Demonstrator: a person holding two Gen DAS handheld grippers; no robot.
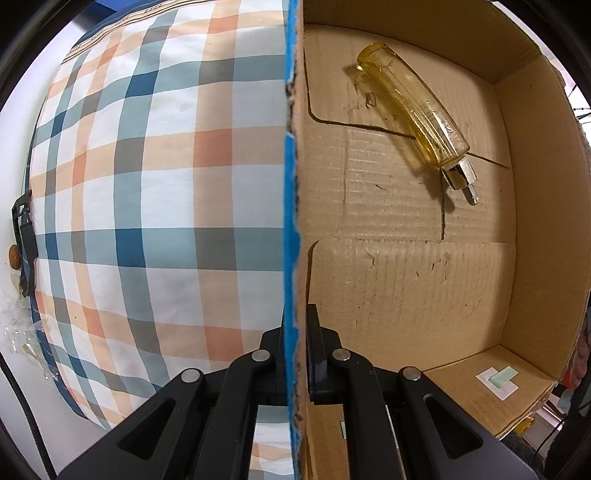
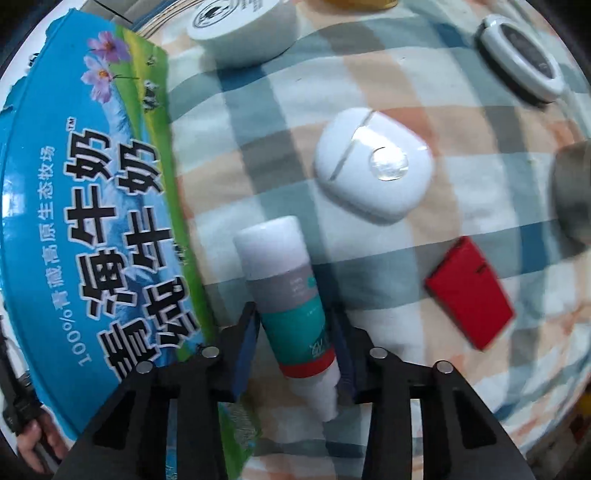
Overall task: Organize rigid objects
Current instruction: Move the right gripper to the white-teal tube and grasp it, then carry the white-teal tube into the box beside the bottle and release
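- While the left gripper [image 1: 295, 354] stays out of the sorting and is clamped on the near wall of the cardboard box [image 1: 532, 206], one finger outside against the blue printed face and one inside, the box is steadied for loading.
- Inside the box lies one yellow glass bottle [image 1: 413, 110], on its side on the floor, its metal neck pointing toward the far right corner.
- The right gripper [image 2: 295, 343] straddles a white and teal tube [image 2: 288, 295] that rests on the checked cloth [image 2: 406, 258], just beside the box's blue outer wall [image 2: 92, 221].
- The tube's long axis runs nearly along the gripper's own forward line, cap end away, crimped tail toward the camera; the fingers sit on either side of its teal band.
- The pads appear close to or touching the tube, but I cannot tell whether they are squeezing it.
- Being right over it, the right hand is the one placed to carry the tube; the box lies to its left.
- Still on the cloth: a white oval case [image 2: 373, 166], a red flat box [image 2: 469, 291], a white round jar [image 2: 240, 26].
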